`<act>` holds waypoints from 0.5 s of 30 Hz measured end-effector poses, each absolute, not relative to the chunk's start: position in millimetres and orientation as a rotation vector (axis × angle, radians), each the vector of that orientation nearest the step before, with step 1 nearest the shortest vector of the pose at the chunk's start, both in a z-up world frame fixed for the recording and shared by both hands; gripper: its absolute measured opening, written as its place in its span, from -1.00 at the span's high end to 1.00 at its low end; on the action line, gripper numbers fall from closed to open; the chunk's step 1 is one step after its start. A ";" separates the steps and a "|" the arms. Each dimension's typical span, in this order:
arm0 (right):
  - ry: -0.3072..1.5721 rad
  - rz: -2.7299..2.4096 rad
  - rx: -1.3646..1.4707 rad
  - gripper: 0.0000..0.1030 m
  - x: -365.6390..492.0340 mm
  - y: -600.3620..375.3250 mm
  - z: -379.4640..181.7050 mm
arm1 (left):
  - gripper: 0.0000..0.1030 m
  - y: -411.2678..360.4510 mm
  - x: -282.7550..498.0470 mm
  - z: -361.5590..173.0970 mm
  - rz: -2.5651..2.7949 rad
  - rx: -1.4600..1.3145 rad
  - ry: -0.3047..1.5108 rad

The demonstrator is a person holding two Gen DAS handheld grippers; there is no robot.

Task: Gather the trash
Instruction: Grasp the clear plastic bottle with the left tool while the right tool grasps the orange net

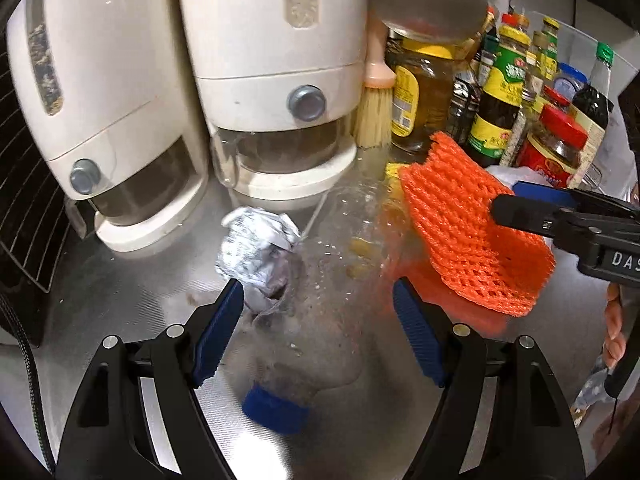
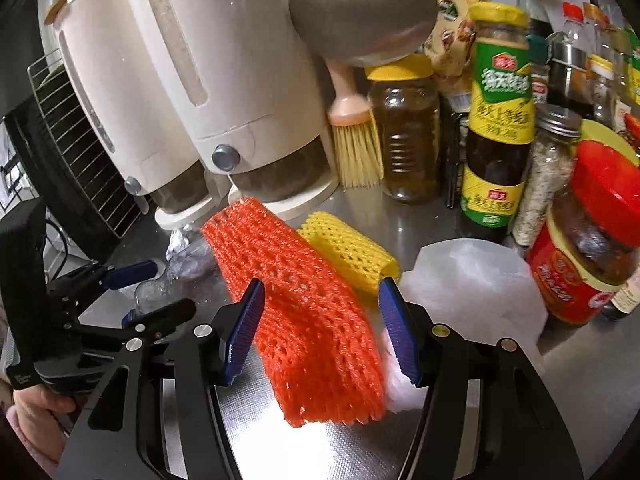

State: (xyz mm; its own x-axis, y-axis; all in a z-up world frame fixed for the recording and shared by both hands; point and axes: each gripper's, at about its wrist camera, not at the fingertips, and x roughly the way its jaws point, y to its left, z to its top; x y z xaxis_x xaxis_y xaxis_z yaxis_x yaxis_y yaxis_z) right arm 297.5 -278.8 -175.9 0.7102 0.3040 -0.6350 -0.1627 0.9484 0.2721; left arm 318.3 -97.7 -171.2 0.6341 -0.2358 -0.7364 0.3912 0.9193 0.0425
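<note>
A clear crushed plastic bottle [image 1: 340,264] with a blue cap [image 1: 276,410] lies on the steel counter between the open fingers of my left gripper [image 1: 318,332]; the fingers stand either side of it, not closed. A crumpled silver wrapper [image 1: 256,244] lies by its left side. An orange foam net [image 2: 312,320] lies between the open fingers of my right gripper [image 2: 322,328]; it also shows in the left wrist view [image 1: 468,224]. A yellow foam net [image 2: 352,252] and a white plastic bag [image 2: 472,284] lie just beyond. The bottle shows in the right view [image 2: 188,268].
Two white dispensers [image 1: 272,80] stand at the back with a brush [image 1: 374,108] beside them. Several sauce bottles and jars [image 2: 496,120] crowd the right, a red-lidded jar [image 2: 592,240] nearest. A black wire rack [image 1: 24,184] is at the left.
</note>
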 end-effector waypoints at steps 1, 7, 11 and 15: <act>0.742 0.267 0.197 -0.17 297.8 -276.6 -177.1 | -0.40 -100.5 317.9 -172.8 -0.369 0.216 0.814; 0.766 0.287 0.168 0.14 299.3 -267.3 -182.5 | -0.11 -109.9 317.4 -180.7 -0.388 0.241 0.838; 0.785 0.290 0.135 0.57 298.7 -262.5 -187.7 | -0.06 -108.9 315.5 -181.6 -0.389 0.240 0.843; 0.794 0.289 0.122 0.62 295.5 -259.4 -190.2 | -0.06 -107.4 310.3 -181.6 -0.387 0.249 0.844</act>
State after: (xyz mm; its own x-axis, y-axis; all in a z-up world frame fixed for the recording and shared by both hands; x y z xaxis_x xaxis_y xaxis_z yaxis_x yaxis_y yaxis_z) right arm 295.5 -259.4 -190.2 0.6643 0.3006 -0.6843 -0.2098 0.9537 0.2154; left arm 310.3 -107.4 -181.6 0.6013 -0.2327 -0.7644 0.4268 0.9023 0.0610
